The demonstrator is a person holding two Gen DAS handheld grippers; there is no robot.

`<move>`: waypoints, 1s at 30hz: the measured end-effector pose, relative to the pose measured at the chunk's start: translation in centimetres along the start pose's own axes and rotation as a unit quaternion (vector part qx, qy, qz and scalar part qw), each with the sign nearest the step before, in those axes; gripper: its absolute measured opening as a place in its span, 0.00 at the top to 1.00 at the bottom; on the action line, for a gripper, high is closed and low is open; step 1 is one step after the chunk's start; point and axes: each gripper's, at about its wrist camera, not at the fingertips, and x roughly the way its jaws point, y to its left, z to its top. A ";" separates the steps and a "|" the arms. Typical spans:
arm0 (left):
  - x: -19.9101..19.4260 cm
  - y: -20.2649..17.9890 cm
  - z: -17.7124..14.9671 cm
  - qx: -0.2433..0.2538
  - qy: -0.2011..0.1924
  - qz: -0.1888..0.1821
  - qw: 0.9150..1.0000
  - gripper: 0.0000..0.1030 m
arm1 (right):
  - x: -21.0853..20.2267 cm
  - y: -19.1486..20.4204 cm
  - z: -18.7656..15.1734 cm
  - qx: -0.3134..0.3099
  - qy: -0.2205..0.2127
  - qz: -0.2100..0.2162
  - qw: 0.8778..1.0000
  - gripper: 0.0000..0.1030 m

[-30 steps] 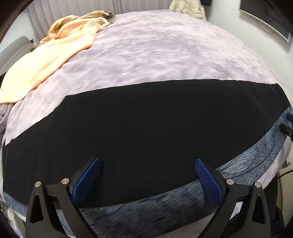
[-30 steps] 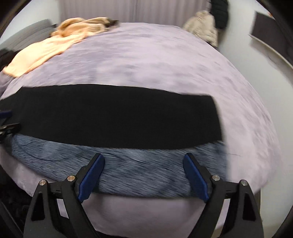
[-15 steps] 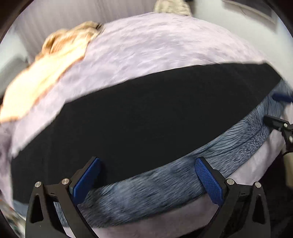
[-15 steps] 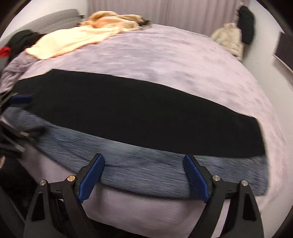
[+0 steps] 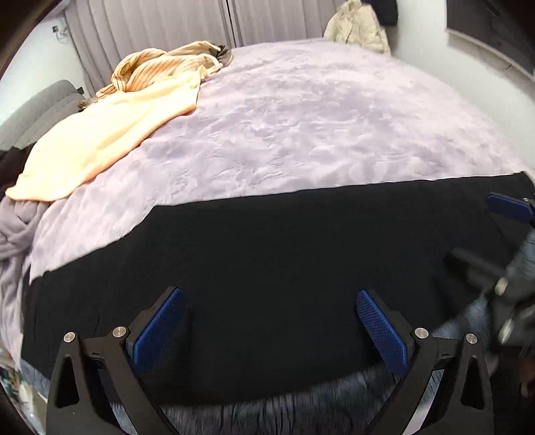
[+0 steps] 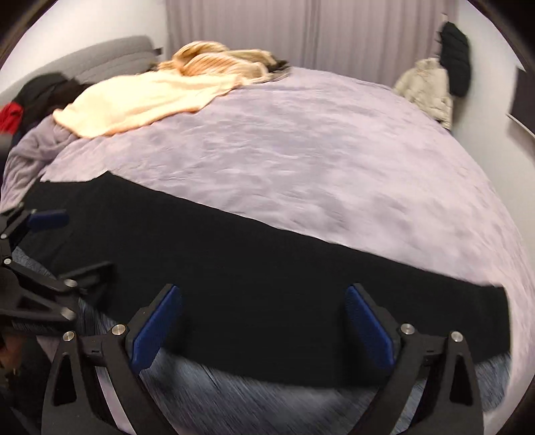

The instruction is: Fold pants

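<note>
The black pants (image 5: pixel 267 251) lie flat as a long band across the near side of the bed, and reach the right end in the right wrist view (image 6: pixel 434 318). My left gripper (image 5: pixel 269 294) hovers open just above them, nothing between its blue pads. My right gripper (image 6: pixel 262 289) hangs over the band's near edge; its jaws are opening, with nothing between them. Each gripper shows at the edge of the other's view: the right gripper (image 5: pixel 488 237) close at the right, the left gripper (image 6: pixel 73 246) at the left.
A grey-blue furry throw (image 5: pixel 267 415) lies under the pants along the bed's near edge. The lilac blanket (image 5: pixel 317 127) covers the bed. A peach cloth (image 5: pixel 100 140) and a striped garment (image 5: pixel 160 67) lie at the far left. A beige jacket (image 5: pixel 357 26) hangs by the wall.
My right gripper has swept left along the pants towards the left gripper and opened a little wider. In the left wrist view the right gripper now looms closer at the right edge.
</note>
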 end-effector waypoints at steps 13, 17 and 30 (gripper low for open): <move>1.9 10.1 1.6 -0.153 0.042 0.037 0.987 0.00 | -0.8 -14.1 -1.3 0.210 0.016 -0.151 0.966 0.00; 3.3 5.6 4.7 -0.099 0.034 0.003 0.994 0.00 | 2.7 -4.2 2.2 0.115 0.022 -0.045 0.992 0.00; 2.6 14.3 -1.1 -0.181 0.049 0.093 0.978 0.00 | -1.4 -16.7 -2.9 0.224 0.028 -0.171 0.959 0.02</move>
